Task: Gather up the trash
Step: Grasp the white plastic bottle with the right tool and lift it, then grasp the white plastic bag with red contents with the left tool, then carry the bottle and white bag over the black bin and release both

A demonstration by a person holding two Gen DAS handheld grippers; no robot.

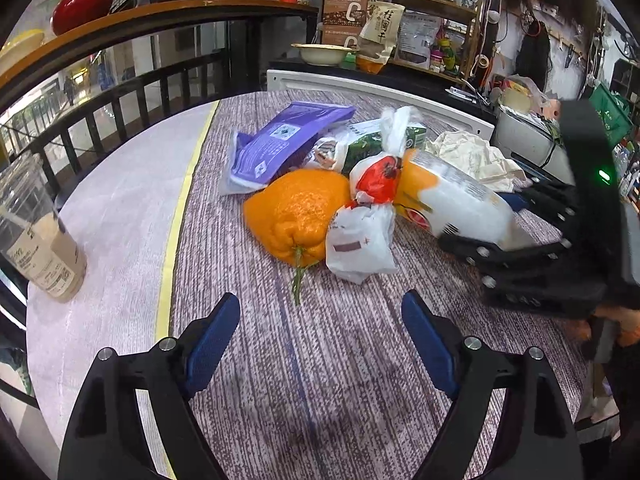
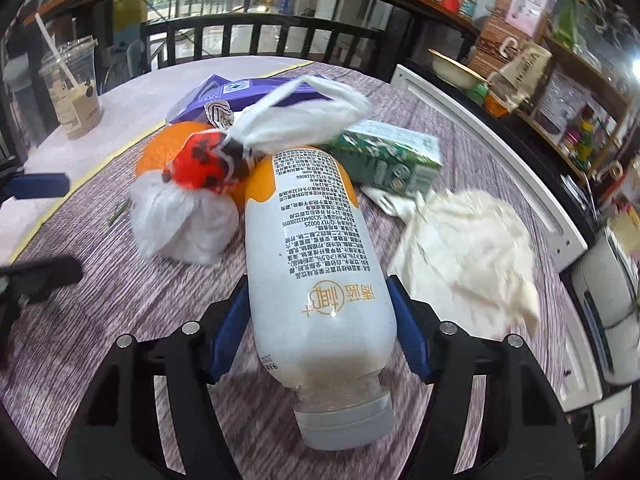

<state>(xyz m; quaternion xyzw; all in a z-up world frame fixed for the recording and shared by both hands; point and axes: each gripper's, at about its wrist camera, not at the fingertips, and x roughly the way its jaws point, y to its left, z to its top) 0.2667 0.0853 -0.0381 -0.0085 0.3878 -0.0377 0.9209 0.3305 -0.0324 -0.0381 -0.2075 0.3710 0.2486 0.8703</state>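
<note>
From the left wrist, the left gripper (image 1: 320,344) hangs wide open over the bare table (image 1: 340,380), nothing between its fingers. Ahead lie an orange (image 1: 292,212), a knotted plastic bag (image 1: 360,236), a purple pouch (image 1: 276,140), a green carton (image 1: 372,142) and crumpled paper (image 1: 472,152). A plastic cup (image 1: 40,232) at the left holds a beige drink. The right gripper (image 1: 500,224) reaches in at the bottle (image 1: 460,196).

From the right wrist, the right gripper (image 2: 318,328) has its blue pads against both sides of the bottle (image 2: 316,264), lying cap towards the camera; only this view shows the cap and the printed label.
</note>
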